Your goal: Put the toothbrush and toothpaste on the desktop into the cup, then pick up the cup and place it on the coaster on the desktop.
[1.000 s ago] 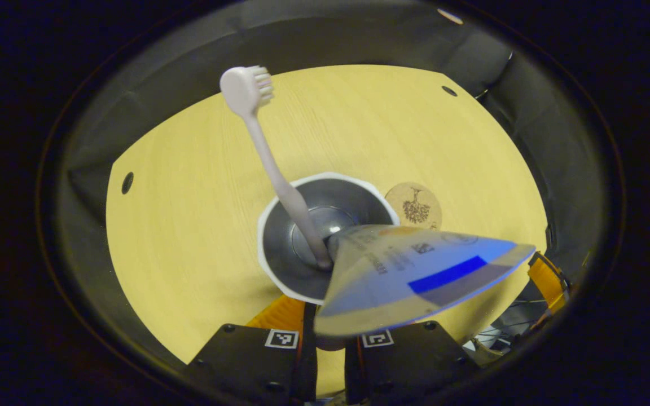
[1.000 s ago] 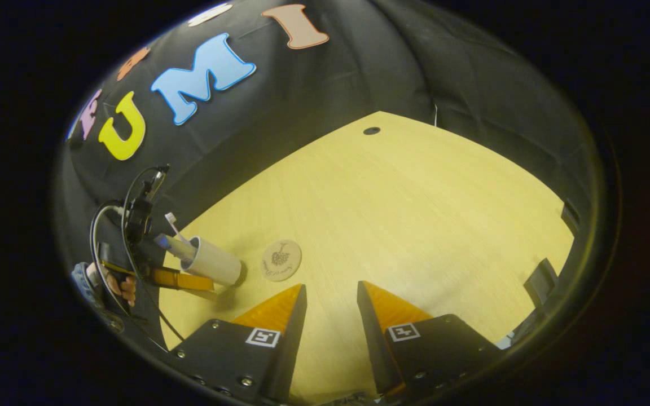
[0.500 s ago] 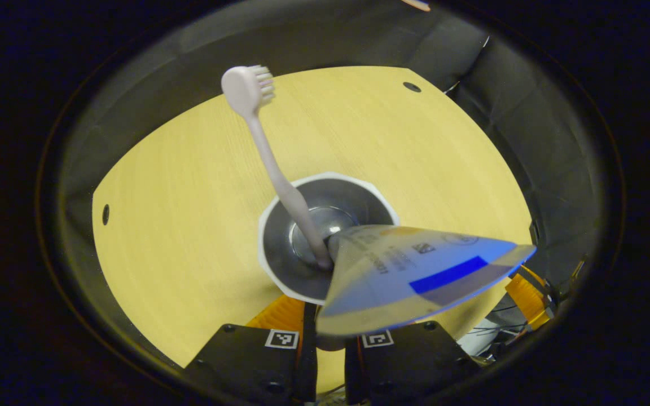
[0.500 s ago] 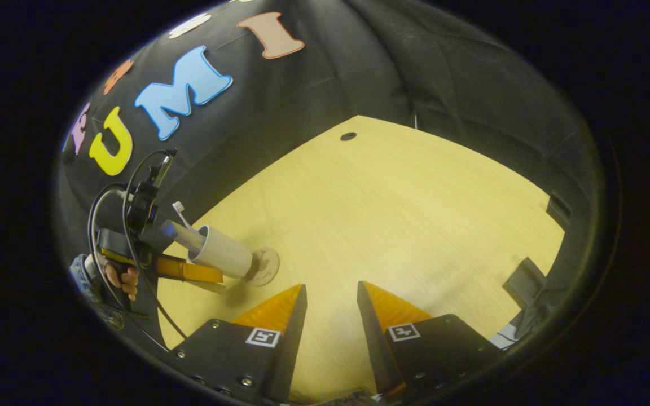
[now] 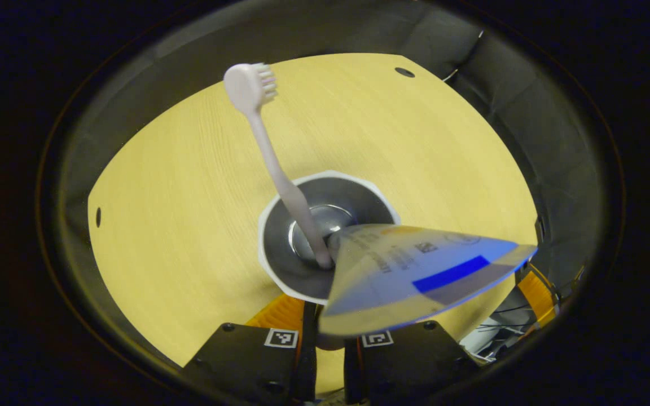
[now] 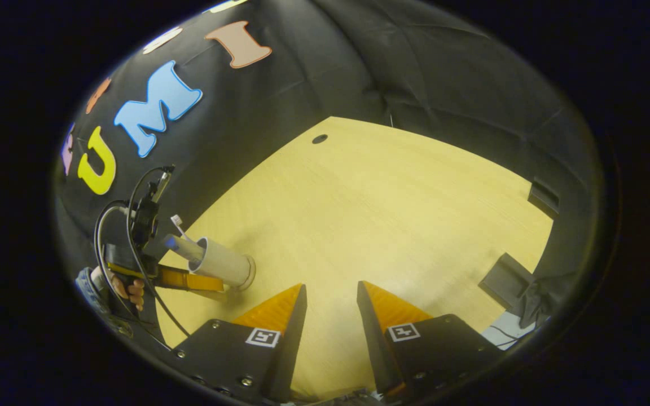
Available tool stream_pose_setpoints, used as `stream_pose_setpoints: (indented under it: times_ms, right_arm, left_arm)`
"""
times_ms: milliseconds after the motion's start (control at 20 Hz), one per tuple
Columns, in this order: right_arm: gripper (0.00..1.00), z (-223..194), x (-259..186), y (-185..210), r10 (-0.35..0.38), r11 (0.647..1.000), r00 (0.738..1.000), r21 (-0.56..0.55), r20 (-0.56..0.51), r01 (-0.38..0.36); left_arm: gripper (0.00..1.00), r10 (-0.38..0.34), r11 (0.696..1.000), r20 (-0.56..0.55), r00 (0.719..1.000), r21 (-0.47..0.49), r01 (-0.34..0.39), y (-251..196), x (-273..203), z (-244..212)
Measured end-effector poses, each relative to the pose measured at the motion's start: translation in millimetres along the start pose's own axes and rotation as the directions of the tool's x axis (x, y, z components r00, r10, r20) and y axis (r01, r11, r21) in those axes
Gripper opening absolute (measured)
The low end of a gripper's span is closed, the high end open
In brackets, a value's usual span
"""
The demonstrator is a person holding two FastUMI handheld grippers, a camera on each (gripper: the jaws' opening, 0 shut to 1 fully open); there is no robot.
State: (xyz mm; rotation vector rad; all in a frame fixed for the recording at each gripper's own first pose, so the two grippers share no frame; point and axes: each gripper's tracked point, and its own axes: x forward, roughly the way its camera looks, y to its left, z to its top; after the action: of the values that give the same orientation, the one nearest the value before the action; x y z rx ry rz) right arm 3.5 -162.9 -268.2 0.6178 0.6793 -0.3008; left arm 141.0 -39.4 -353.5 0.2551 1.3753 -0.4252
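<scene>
From above in the left gripper view, the white cup [image 5: 264, 225] has a grey inside. The pale toothbrush [image 5: 271, 160] stands in it, head up. The toothpaste tube [image 5: 415, 270] leans out to the right. My left gripper [image 5: 325, 338] is shut on the cup's near wall. In the right gripper view the cup [image 6: 226, 264] sits at the left with the left gripper [image 6: 189, 279] and a hand [image 6: 127, 288] on it. A thin edge of the coaster [image 6: 252, 272] shows at the cup's base. My right gripper [image 6: 330, 301] stands open above bare desktop.
The wooden desktop [image 6: 392, 214] has round holes near its far edge [image 5: 404, 72] and left side [image 5: 98, 217]. Black cloth walls close in on all sides. A dark block [image 6: 508, 273] sits at the desktop's right edge. Cables hang from the left gripper.
The left gripper has carried the cup sideways onto the coaster, which lay beside the cup a second ago and is now hidden beneath it. The right gripper stayed open and swung slightly.
</scene>
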Motion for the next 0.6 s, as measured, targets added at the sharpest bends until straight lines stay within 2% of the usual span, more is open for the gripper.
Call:
stream_pose_setpoints:
  times_ms: [150, 250, 300, 350, 450, 550, 600]
  right_arm:
    - [0.54, 1, 0, -1, 0.003, 1.000, 1.000, 0.005, -0.014, -0.003]
    - [0.54, 0, 0, -1, 0.011, 1.000, 1.000, 0.003, -0.023, -0.011]
    - [0.55, 0, -1, 0, 0.017, 1.000, 1.000, -0.006, -0.025, -0.017]
    - [0.44, 1, -1, 0, 0.023, 1.000, 0.999, -0.017, -0.026, -0.023]
    - [0.43, 3, -3, 4, 0.044, 0.998, 0.999, -0.048, -0.029, -0.046]
    - [0.44, 8, -6, 25, 0.071, 0.994, 0.997, -0.080, -0.035, -0.074]
    - [0.44, 9, -4, 36, 0.086, 0.991, 0.996, -0.101, -0.039, -0.090]
  left_arm:
    - [0.23, 0.011, 1.000, 0.007, 1.000, -0.005, -0.011, 6, -4, 4]
    - [0.40, 0.013, 1.000, 0.020, 1.000, -0.015, -0.013, 15, -12, 8]
    - [0.41, 0.020, 1.000, 0.033, 0.999, -0.021, -0.019, 20, -17, 10]
    - [0.53, 0.014, 0.999, 0.046, 0.999, -0.029, -0.013, 23, -24, 14]
    - [0.79, 0.010, 0.999, 0.075, 0.997, -0.043, -0.007, 33, -39, 16]
    - [0.75, 0.005, 0.998, 0.125, 0.992, -0.063, 0.002, 45, -61, 19]
    - [0.77, 0.007, 0.997, 0.153, 0.988, -0.074, 0.005, 52, -75, 20]
